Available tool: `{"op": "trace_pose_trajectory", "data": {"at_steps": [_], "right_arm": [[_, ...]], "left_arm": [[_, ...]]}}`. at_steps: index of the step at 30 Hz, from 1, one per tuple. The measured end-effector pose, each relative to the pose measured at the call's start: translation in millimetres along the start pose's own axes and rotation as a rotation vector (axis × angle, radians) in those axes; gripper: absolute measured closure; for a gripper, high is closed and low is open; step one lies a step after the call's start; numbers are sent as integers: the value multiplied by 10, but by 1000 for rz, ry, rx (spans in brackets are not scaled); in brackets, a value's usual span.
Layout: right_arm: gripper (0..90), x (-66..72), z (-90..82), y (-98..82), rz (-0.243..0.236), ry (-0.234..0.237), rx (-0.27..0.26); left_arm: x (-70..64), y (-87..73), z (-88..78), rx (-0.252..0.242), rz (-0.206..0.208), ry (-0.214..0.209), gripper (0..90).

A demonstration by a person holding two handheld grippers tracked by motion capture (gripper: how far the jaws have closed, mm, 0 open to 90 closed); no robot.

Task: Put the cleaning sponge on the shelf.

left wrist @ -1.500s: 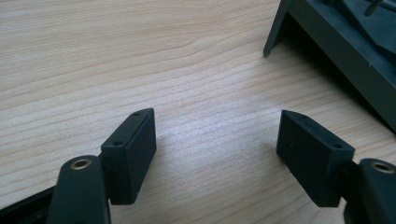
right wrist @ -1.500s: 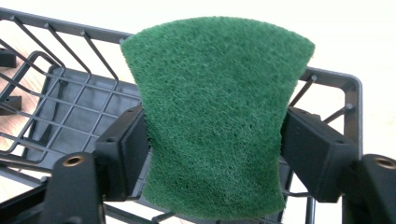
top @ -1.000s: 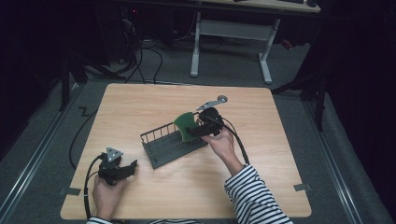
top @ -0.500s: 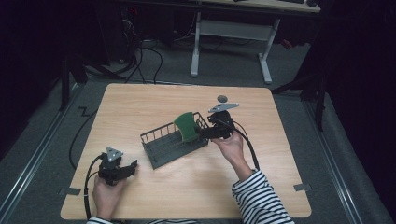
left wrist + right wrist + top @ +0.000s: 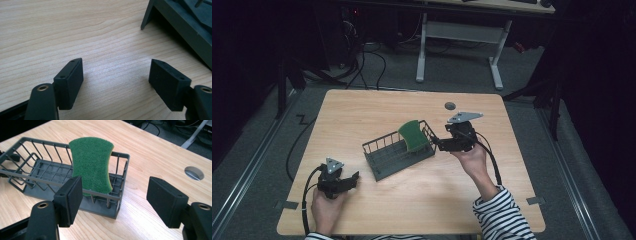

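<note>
Standing on edge in the dark grey wire rack [image 5: 384,152], the green scouring sponge with a yellow backing [image 5: 413,135] leans against the rack's end wall, the end nearest the right gripper [image 5: 438,145]. In the right gripper view the sponge [image 5: 91,163] rises well above the rack's rim [image 5: 120,198], its lower edge down on the slatted floor.

The right gripper, held in the person's right hand [image 5: 472,160], sits just beside that end of the rack, jaws pointed towards it. The jaws have just been closing a little, yet they stand wide apart with nothing between them; the pads touch neither sponge nor rack.

The left gripper [image 5: 356,177], held in the left hand [image 5: 326,210], rests low on the light wooden table [image 5: 362,107] near the front left, apart from the rack's other end. Its jaws are spread with bare tabletop between them, as the left gripper view [image 5: 116,80] shows; a corner of the rack [image 5: 175,20] lies ahead to one side.

A round grey cable port [image 5: 450,105] is set in the tabletop beyond the right gripper.
</note>
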State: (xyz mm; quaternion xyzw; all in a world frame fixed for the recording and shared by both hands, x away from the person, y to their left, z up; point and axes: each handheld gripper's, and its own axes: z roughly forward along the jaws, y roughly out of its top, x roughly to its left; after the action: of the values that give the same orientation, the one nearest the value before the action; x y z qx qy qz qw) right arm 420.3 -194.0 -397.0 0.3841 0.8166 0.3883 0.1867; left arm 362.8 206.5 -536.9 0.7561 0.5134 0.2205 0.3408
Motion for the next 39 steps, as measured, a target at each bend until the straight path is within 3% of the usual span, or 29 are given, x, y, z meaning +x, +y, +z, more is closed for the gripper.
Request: {"op": "trace_pose_trajectory", "data": {"at_steps": [5, 10, 14, 21, 29, 39], "right_arm": [[310, -76, -157, -77, 40, 6, -28], [313, -157, -262, -164, 51, -18, -15], [318, -199, -375, -193, 63, -24, -39], [326, -231, -557, -228, 73, -39, -68], [342, -248, -712, -303, 82, -57, -62], [348, -322, -906, -505, 130, -80, -83]], "left_arm": [[1, 0, 0, 0, -1, -1, 283], [-4, 0, 0, 1, 1, 3, 280], [-3, -1, 0, -1, 1, 2, 280], [-1, 0, -1, 1, 0, -2, 279], [0, 0, -1, 1, 0, -3, 279], [0, 0, -1, 1, 0, -3, 279]]}}
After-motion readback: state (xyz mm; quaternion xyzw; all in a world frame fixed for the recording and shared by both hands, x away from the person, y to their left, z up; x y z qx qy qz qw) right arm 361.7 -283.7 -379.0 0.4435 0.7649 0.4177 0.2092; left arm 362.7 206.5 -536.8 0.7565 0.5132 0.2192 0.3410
